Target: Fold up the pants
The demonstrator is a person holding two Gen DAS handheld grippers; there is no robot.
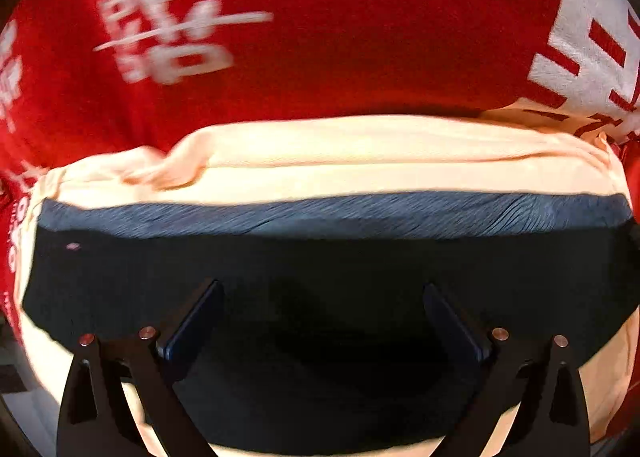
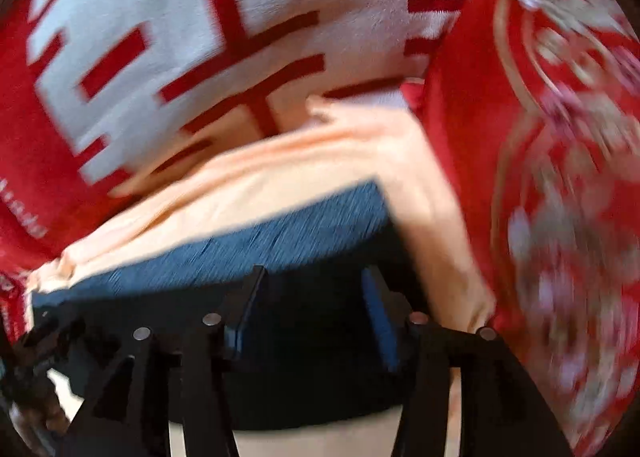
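Note:
The pants (image 1: 320, 161) are pale peach fabric lying in folded layers across a red blanket. A dark navy piece with a blue ribbed band (image 1: 332, 213) lies on top of the peach fabric. My left gripper (image 1: 322, 297) is open, its jaws wide apart just over the dark piece. In the right wrist view the peach pants (image 2: 320, 161) and the blue ribbed band (image 2: 260, 245) show again. My right gripper (image 2: 314, 281) is open over the dark fabric, holding nothing. The right view is blurred.
A red blanket (image 1: 360, 17) with large white characters lies under the clothes. A red patterned cushion or cover (image 2: 560, 177) rises at the right in the right wrist view.

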